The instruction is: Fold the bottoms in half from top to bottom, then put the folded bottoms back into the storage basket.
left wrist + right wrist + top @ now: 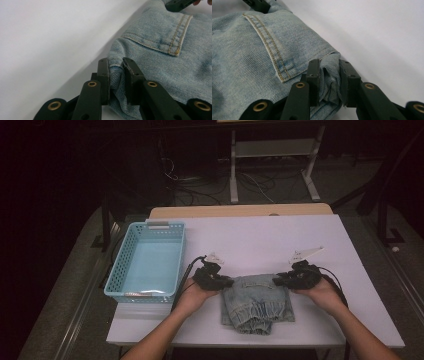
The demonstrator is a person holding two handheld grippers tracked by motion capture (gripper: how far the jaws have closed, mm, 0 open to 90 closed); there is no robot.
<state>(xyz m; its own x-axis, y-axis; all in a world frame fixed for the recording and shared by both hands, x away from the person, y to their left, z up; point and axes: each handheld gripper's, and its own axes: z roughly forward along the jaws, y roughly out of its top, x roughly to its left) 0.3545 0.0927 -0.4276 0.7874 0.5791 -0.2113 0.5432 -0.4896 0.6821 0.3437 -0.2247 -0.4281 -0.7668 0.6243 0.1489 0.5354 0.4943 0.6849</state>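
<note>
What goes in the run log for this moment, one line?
left gripper: shut on folded light-blue denim jeans, left corner | right gripper: shut on right corner | jeans flat on white table | blue plastic basket: left

Denim and jaws hiding parts of the scene

The folded jeans (257, 302) are running off the frame edges in both gripper views, and bunched denim is covering the inner pads of the left gripper (116, 72) and right gripper (329, 75). In the high view, both hands are masking the grippers' bodies, and the room beyond the table (280, 235) is sinking into darkness.
</note>
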